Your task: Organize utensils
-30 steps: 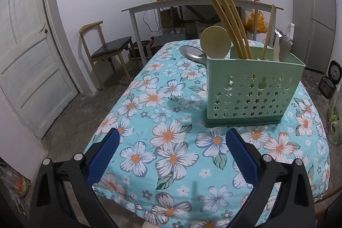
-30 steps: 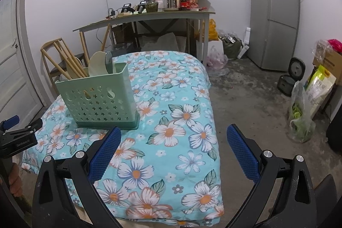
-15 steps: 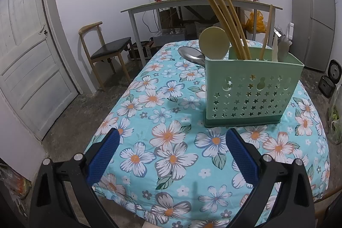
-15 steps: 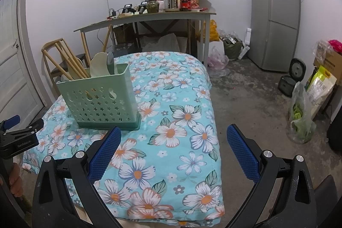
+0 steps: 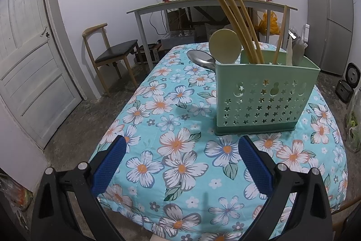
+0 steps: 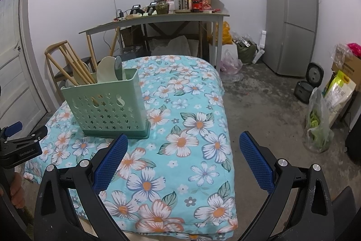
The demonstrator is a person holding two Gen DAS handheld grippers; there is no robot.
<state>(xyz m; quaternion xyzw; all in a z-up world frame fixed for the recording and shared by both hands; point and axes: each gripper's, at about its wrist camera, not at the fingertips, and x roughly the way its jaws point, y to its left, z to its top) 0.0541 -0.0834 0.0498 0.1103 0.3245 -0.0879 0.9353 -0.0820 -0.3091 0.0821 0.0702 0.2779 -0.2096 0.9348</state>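
A mint-green perforated utensil holder stands upright on the floral tablecloth. Long bamboo chopsticks, a pale round spoon and a metal ladle stick out of it. My left gripper hovers open over the near table edge, short of the holder, holding nothing. My right gripper is open too, to the holder's right and nearer the table's front, with nothing between its fingers. The left gripper's body shows at the right wrist view's left edge, with a person's hand below it.
A wooden chair stands left of the table beside a white door. Behind is a cluttered grey desk. A fridge, rice cookers and bags stand on the concrete floor at right.
Both views have shifted only slightly: the holder has drifted a little within each frame. Both grippers stay open.
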